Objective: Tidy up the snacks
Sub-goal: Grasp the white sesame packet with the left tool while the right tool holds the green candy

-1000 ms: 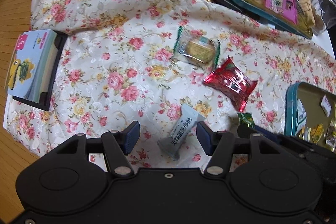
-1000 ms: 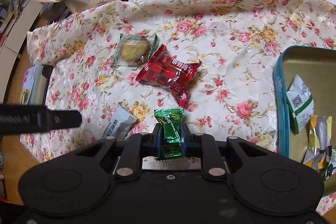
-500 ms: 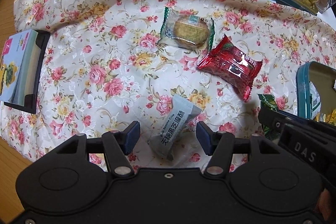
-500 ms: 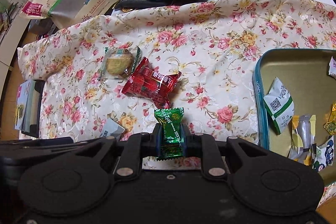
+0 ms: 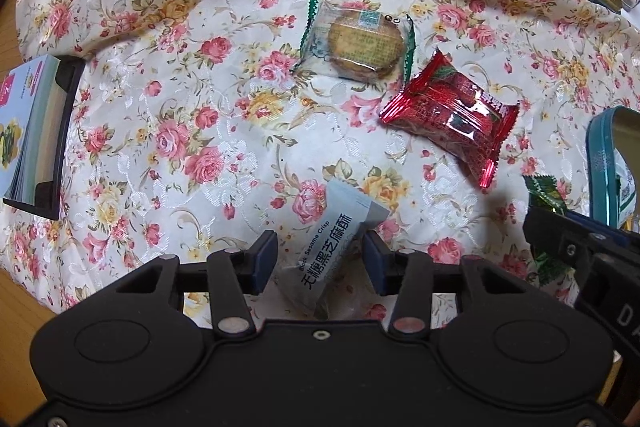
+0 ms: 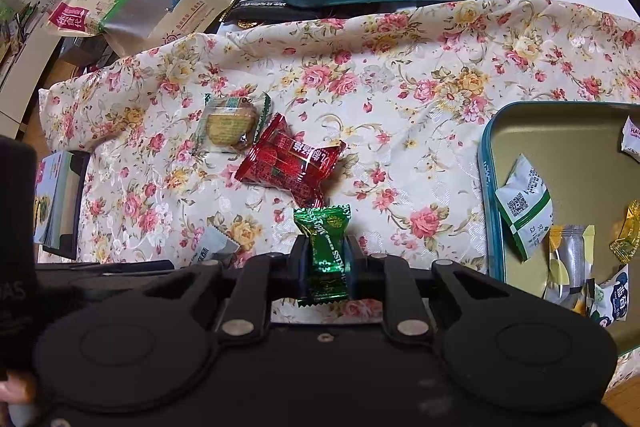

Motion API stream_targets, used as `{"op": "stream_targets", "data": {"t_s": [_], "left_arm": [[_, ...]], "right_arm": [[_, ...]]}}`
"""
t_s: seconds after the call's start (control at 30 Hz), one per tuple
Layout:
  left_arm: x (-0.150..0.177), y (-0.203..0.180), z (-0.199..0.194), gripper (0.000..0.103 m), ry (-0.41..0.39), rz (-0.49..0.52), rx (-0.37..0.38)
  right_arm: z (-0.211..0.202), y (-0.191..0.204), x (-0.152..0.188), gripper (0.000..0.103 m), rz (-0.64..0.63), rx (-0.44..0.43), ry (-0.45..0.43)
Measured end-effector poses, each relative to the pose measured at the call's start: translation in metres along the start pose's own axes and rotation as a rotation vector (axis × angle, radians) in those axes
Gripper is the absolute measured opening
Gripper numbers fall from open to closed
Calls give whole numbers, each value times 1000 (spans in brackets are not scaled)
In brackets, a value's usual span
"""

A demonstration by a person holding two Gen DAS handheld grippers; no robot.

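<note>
Lower now, left gripper point(image 5: 319, 261), jaws closing around grey packet point(image 5: 334, 247); right gripper point(image 6: 327, 259) clamping green candy point(image 6: 326, 251)

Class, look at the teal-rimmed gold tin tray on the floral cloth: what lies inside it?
Inside the teal-rimmed gold tin tray lie wrapped snacks, including a white-and-green packet and a silver-and-yellow sachet; its far right side is cut off.

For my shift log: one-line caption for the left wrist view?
Left gripper closing around a grey black-sesame crisp packet on the floral cloth, biscuit and red snack beyond.
</note>
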State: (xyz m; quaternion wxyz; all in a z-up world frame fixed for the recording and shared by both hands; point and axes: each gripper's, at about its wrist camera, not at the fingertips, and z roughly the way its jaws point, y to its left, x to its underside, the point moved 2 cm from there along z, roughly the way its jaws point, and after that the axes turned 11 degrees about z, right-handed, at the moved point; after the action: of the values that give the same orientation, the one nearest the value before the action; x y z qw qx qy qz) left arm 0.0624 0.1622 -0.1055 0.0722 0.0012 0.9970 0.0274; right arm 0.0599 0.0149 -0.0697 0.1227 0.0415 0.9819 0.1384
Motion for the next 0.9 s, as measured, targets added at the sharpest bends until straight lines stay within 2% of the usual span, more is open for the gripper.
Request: {"op": "stream_targets", "data": {"t_s": [0.27,0.37,0.4,0.9], "left_arm": [[-2,-3,10,52,8,4,9],[-1,-5,14,36,12,7,21],[-1,-5,13,27,13,8,25],[-7,22,-28,27,-65,-128,52]], "right_arm": [[0,1,2,20,-6,0,4],[0,1,3,20,-8,0,6],[0,1,3,20,-7,-1,6],[-2,6,2,20,-15,-5,0]]}}
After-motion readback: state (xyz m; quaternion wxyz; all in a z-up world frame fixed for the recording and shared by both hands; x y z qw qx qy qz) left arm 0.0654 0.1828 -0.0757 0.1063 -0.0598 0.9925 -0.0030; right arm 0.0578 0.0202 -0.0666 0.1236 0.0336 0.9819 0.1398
